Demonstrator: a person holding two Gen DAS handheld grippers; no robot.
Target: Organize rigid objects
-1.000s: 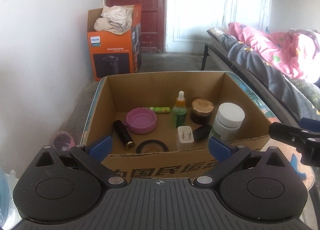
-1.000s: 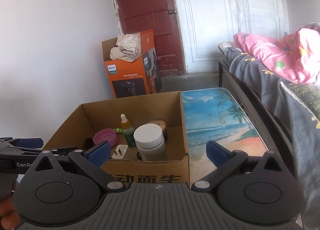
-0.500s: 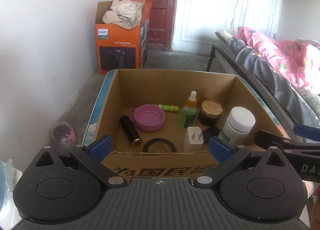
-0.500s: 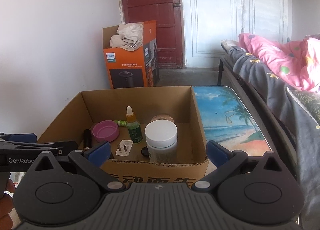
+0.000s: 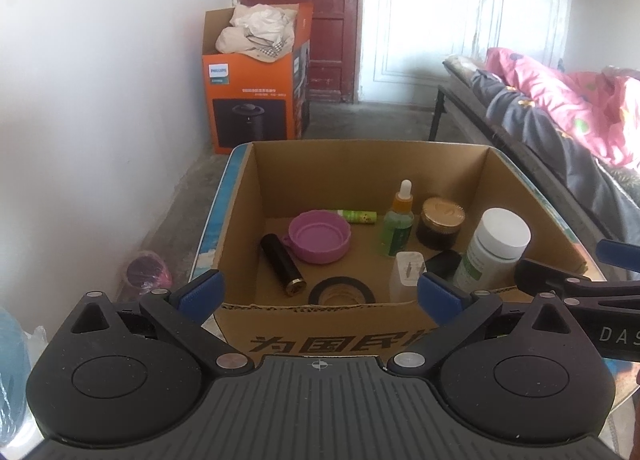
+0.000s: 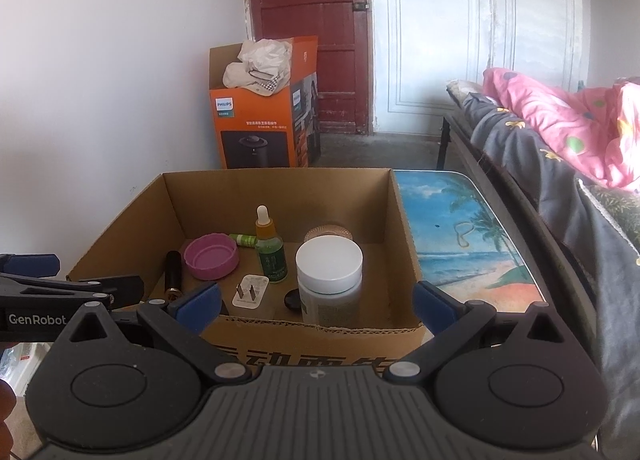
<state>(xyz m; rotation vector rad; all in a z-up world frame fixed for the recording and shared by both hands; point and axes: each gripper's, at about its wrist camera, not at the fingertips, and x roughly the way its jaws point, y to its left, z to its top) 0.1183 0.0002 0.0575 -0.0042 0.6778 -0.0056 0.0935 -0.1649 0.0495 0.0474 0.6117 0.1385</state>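
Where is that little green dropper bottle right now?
The green dropper bottle stands upright inside the cardboard box, near the middle toward the back in both wrist views, between the pink lid and the gold-topped jar.

A low table (image 6: pixel 460 236) with a printed beach scene of palms, sea and sand carries an open cardboard box (image 6: pixel 396 219), which stands directly on it and covers its left part, leaving the picture bare to the right of the box. From the left wrist view, only a thin blue edge of the table (image 5: pixel 212 215) shows along the left side of the box (image 5: pixel 360 151). The table itself stands on a grey concrete floor (image 5: pixel 360 119), and beyond the box on that floor, against the wall, stands an orange carton (image 5: pixel 248 99).
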